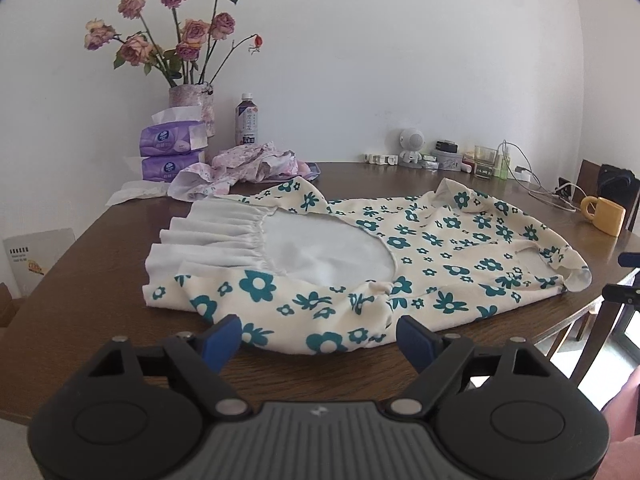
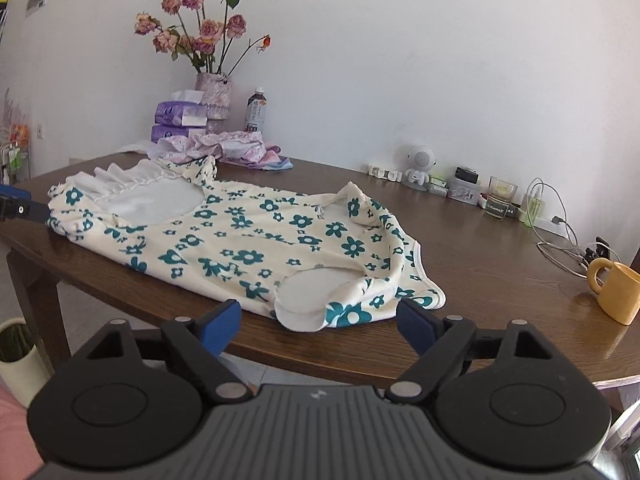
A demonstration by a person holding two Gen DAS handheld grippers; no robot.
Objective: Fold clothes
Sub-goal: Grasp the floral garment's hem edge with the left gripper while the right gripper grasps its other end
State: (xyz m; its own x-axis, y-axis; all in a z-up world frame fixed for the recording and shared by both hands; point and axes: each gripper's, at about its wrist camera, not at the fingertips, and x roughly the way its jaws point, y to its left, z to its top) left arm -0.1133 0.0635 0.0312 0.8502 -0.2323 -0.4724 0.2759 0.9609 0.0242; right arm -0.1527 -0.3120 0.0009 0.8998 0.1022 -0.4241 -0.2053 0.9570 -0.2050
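On the wooden table [image 1: 100, 280] the floral garment [image 1: 420, 264] lies spread flat and unfolded; left gripper [image 1: 320, 334] and right gripper [image 2: 318, 322] hover spread, empty, so every fold appears left to do.

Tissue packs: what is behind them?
Behind the tissue packs stands the vase of dried roses, against the wall. The vase's lower part is covered by the packs.

A floral dress [image 1: 360, 256] lies spread on the bench [image 1: 100, 272]. The left hand-held gripper [image 1: 320, 336] hovers wide open just before its near hem; a yellow mug [image 1: 604, 214] stands beyond its right end.
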